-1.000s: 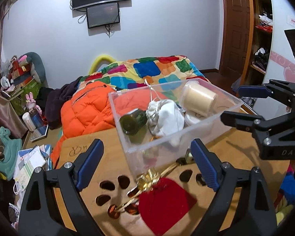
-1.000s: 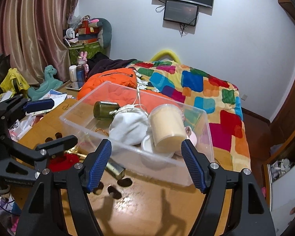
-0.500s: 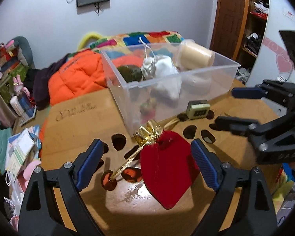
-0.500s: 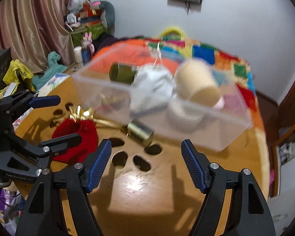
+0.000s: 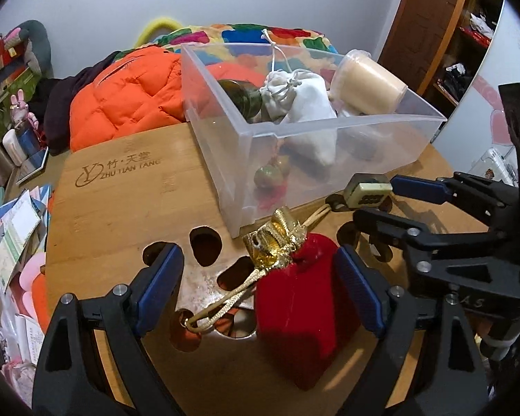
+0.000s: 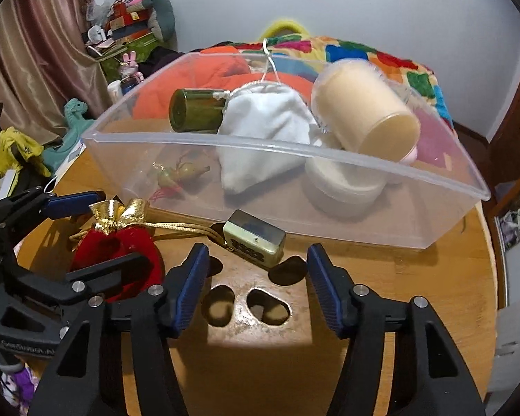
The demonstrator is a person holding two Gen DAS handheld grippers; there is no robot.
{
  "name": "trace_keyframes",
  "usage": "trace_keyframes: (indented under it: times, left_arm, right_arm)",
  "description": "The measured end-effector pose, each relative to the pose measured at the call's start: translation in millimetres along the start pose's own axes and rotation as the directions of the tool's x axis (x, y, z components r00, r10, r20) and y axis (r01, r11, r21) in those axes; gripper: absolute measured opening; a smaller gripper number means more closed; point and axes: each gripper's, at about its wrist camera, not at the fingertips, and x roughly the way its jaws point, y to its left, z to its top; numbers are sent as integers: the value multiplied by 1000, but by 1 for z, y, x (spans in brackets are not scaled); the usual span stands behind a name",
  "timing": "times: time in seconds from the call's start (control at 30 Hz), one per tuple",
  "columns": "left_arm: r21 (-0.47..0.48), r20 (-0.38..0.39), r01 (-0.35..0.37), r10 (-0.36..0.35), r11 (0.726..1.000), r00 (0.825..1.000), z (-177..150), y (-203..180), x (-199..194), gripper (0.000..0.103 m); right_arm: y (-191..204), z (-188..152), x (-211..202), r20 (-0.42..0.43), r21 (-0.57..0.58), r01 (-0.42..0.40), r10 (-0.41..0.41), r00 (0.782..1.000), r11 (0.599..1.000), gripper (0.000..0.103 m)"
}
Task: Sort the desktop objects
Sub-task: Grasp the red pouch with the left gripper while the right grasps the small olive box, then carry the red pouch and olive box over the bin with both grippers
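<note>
A red velvet pouch (image 5: pixel 303 306) with a gold top and cord lies on the wooden table (image 5: pixel 121 190), between the open fingers of my left gripper (image 5: pixel 260 287). It also shows in the right wrist view (image 6: pixel 118 246). A small green box (image 6: pixel 254 237) lies against the clear plastic bin (image 6: pixel 381 215), just ahead of my open right gripper (image 6: pixel 256 287); it also shows in the left wrist view (image 5: pixel 367 194). The bin (image 5: pixel 222 145) holds a white pouch (image 6: pixel 263 138), a green bottle (image 6: pixel 194 111), a cream cylinder (image 6: pixel 364 114) and a small gourd charm (image 6: pixel 180 173).
The tabletop has several oval cut-out holes (image 6: pixel 267 306) near both grippers. Behind the table is a bed with an orange jacket (image 5: pixel 128 97) and a coloured quilt. Papers and clutter (image 5: pixel 10 239) lie on the floor at left.
Both grippers have moved down and closer to the table. The left one now has the red pouch between its fingers, and the right one has come up to the small green box.
</note>
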Motion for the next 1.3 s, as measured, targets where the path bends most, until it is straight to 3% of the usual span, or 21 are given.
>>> trace_keyframes:
  times: [0.23, 0.27, 0.33, 0.57, 0.6, 0.63, 0.8, 1.13, 1.3]
  left_arm:
    - [26, 6, 28, -28, 999, 1000, 1, -5, -2, 74]
    - [30, 1, 36, -36, 999, 999, 1, -6, -1, 68]
    - [26, -1, 20, -20, 999, 1000, 2, -6, 0, 66]
    - [-100, 35, 75, -72, 992, 997, 2, 21, -6, 34]
    - [-103, 44, 103, -99, 989, 994, 1, 23, -8, 18]
    - [-87, 37, 133, -130, 987, 991, 1, 21, -8, 18]
    - [-5, 55, 122, -121, 993, 991, -7, -2, -15, 18]
    - [-35, 101, 169, -165, 985, 981, -5, -11, -34, 18]
    - [-12, 154, 152, -149, 988, 977, 6, -19, -55, 18]
  right_arm:
    - [1, 2, 8, 1, 30, 15, -15, 1000, 999, 48]
    - [2, 3, 9, 2, 29, 22, -22, 1000, 999, 45]
    - [5, 6, 10, 12, 33, 25, -26, 1000, 999, 36]
    - [1, 3, 9, 26, 55, -23, 21, 999, 998, 34]
    - [-1, 2, 9, 29, 67, -43, 41, 999, 997, 34]
    - [-3, 1, 8, 31, 76, -59, 57, 998, 995, 34]
    - [-11, 0, -7, 72, 95, -111, 104, 992, 989, 34]
    - [-21, 1, -29, 112, 97, -150, 139, 984, 984, 34]
    - [-23, 2, -35, 126, 95, -163, 150, 981, 982, 34]
